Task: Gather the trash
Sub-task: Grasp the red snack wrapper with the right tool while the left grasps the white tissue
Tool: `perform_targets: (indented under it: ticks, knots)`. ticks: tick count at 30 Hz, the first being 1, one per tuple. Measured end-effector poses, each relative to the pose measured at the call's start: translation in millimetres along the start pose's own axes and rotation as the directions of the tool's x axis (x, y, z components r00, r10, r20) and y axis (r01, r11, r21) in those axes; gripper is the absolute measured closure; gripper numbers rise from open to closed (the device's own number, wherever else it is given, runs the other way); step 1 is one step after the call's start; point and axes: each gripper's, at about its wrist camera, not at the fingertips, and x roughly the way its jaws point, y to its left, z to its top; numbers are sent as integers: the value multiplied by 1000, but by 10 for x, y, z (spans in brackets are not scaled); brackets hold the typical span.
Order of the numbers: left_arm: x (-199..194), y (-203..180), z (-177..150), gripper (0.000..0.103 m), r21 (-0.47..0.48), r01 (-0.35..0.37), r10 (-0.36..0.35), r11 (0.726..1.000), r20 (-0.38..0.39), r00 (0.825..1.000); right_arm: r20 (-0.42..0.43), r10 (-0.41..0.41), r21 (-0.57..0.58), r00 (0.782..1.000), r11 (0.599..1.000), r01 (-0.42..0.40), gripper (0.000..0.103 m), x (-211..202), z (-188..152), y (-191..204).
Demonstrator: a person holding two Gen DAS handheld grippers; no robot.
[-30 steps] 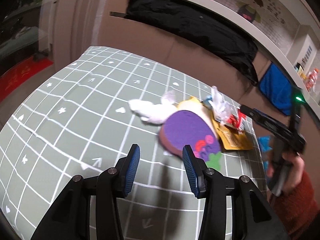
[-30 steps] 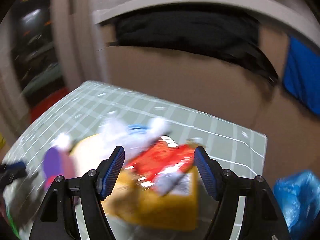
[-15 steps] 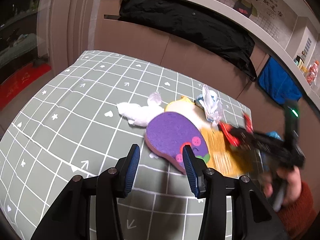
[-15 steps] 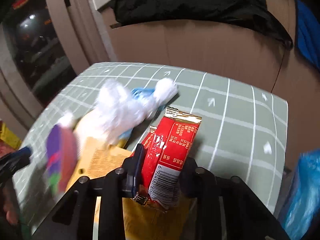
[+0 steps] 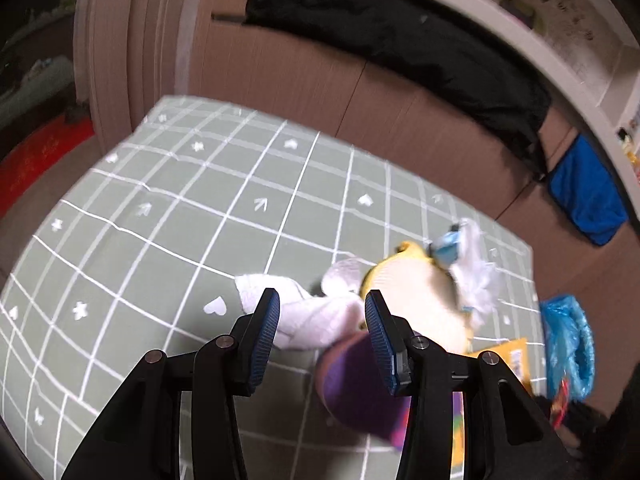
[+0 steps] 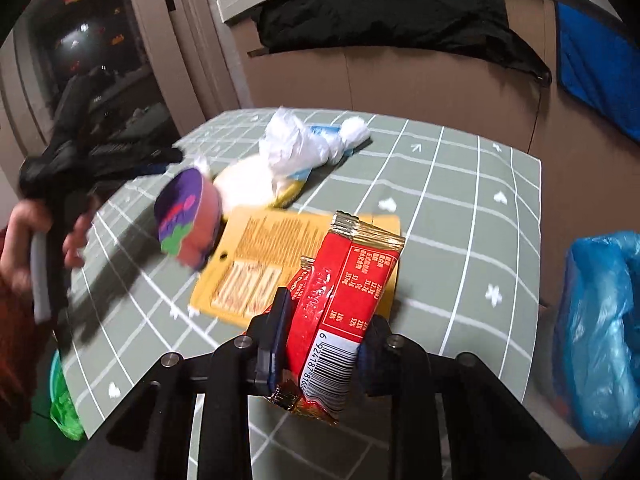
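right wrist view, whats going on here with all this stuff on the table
A person is clearing trash off a green grid-patterned tablecloth with two handheld grippers. The right gripper is shut on a red foil snack wrapper, lifted above a flat yellow packet. The left gripper is open, hovering by a crumpled white tissue. A purple-topped round sponge, a white plastic bag and the rest lie uncollected; a blue plastic bag hangs at the table's edge.

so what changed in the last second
The right claw, open over the pile a second ago, has shut on the red wrapper and lifted it. The left claw, open throughout, moved closer to the white tissue. The yellow packet stayed flat.
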Motion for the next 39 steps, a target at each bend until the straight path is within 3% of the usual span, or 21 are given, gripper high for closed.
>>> perform_targets:
  ticks: [3,4,9,10,12,18,23,27,29,33,36,38,39]
  knots:
    - [178,-20,-7,57,4,-8,8,1000,-49,999,-18,-1,-13,1000,1000,1,73,31,-91,46]
    - [221,-31,-24,57,10,-4,5,1000,-62,998,-22,2,-15,1000,1000,-3,67,38,-118,61]
    - [233,-89,-135,59,55,-17,21,998,-63,998,-37,-2,-18,999,1000,1,57,76,-191,91]
    - [210,-100,-162,61,62,-22,26,998,-57,998,-35,2,-17,999,1000,-2,54,73,-191,97]
    - [149,-130,-219,79,79,-18,22,997,-46,999,-37,17,-2,999,1000,-17,49,75,-187,94]
    - [-268,-206,-311,87,115,-57,47,992,87,995,-44,49,22,998,999,-48,38,76,-190,101]
    - [-702,-218,-349,87,106,-47,27,993,183,983,-66,125,42,990,992,-122,12,109,-187,130]
    - [-892,-242,-413,86,104,-17,-3,994,192,981,-108,65,-63,992,995,-72,4,159,-207,341]
    - [-955,-258,-455,86,98,-12,-8,995,195,981,-99,44,-80,994,995,-52,7,136,-239,397]
    - [-1116,-285,-590,86,93,-16,-6,996,224,975,-53,55,-23,997,998,-56,47,19,-222,316]
    - [-1239,-347,-710,86,104,-13,-13,994,246,969,-12,17,-13,1000,1000,-17,48,-107,-193,265]
    - [-1301,-381,-781,86,106,-5,-23,994,255,967,-5,7,-12,1000,1000,-7,56,-151,-182,254]
    - [-1323,-396,-812,86,105,6,-33,994,254,967,-7,7,-10,1000,1000,-7,67,-162,-181,244]
